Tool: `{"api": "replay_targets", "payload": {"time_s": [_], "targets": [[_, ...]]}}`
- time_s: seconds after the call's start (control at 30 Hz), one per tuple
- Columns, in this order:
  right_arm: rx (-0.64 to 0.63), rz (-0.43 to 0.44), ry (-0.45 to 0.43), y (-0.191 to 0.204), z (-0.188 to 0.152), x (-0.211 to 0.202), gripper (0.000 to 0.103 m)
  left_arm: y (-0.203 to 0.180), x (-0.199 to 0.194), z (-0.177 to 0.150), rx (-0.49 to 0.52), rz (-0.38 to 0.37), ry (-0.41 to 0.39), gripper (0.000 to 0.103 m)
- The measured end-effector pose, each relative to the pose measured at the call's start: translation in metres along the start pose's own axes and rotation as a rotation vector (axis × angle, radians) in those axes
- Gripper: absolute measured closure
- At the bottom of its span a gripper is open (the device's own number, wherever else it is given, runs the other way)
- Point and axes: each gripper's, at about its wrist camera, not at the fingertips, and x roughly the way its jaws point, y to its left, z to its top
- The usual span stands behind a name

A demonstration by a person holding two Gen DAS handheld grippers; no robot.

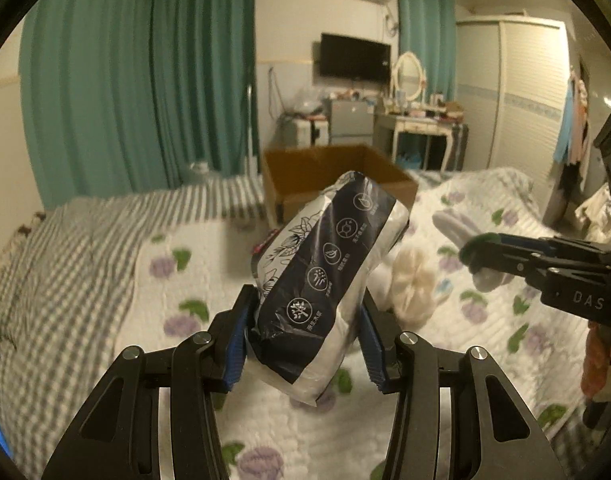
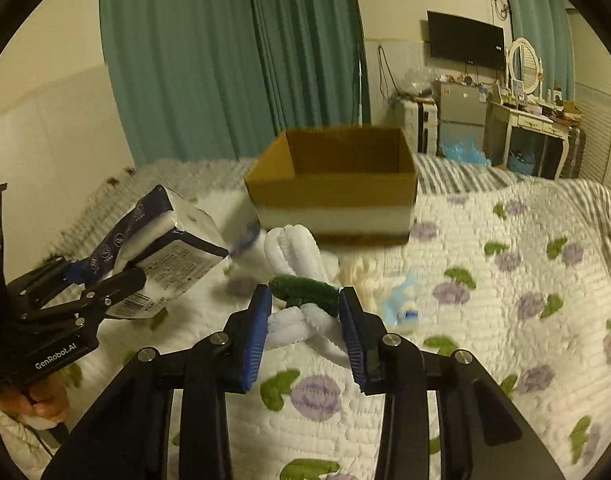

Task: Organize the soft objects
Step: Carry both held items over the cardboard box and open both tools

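My left gripper (image 1: 305, 332) is shut on a dark-blue and white pack of tissues (image 1: 325, 272) and holds it above the bed. It also shows in the right wrist view (image 2: 173, 248). My right gripper (image 2: 305, 320) is shut on a white and green chenille flower (image 2: 301, 292) with white looped petals, lifted just off the quilt. In the left wrist view the right gripper (image 1: 481, 252) enters from the right with the flower. An open cardboard box (image 2: 333, 180) stands on the bed beyond both grippers.
The bed has a white quilt with purple flowers (image 2: 485, 320) and a grey striped blanket (image 1: 65, 260). A cream fluffy item (image 1: 413, 280) and a light blue item (image 2: 401, 304) lie on the quilt. Teal curtains, a TV and a dressing table stand behind.
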Motion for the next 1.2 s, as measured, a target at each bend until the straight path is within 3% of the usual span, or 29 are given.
{"api": "replay_targets", "payload": {"time_s": [0.23,0.5,0.67,0.77,0.83,0.87,0.93,1.0,1.03,1.2], "targets": [[-0.087,-0.027,-0.082,-0.013,0.070,-0.007,0.068,-0.021,0.022,0.068,0.082,0.025,-0.056,0.056],[-0.078,-0.010,-0.122,-0.039,0.164,0.058,0.068,-0.014,0.125,0.143,0.056,0.054,-0.060,0.056],[-0.052,-0.020,-0.072,-0.060,0.191,0.135,0.068,-0.003,0.201,0.153,0.056,0.083,0.002,0.056],[-0.001,-0.010,-0.017,-0.081,0.188,0.180,0.068,-0.004,0.233,0.143,0.083,0.091,0.052,0.054],[0.016,-0.005,0.004,-0.093,0.181,0.196,0.068,-0.005,0.245,0.135,0.073,0.056,0.081,0.049],[0.020,-0.006,0.005,-0.097,0.177,0.199,0.065,-0.004,0.249,0.131,0.064,0.024,0.092,0.048],[0.035,-0.016,0.008,-0.105,0.169,0.204,0.058,-0.005,0.251,0.129,0.064,0.026,0.096,0.030],[0.054,-0.017,-0.001,-0.110,0.166,0.204,0.028,-0.007,0.244,0.130,0.068,0.040,0.076,0.018],[0.070,-0.020,-0.018,-0.112,0.165,0.199,0.023,-0.007,0.240,0.133,0.064,0.048,0.066,0.018],[0.071,-0.047,-0.056,-0.113,0.173,0.162,0.021,-0.003,0.204,0.153,0.010,0.061,0.037,0.018]]}}
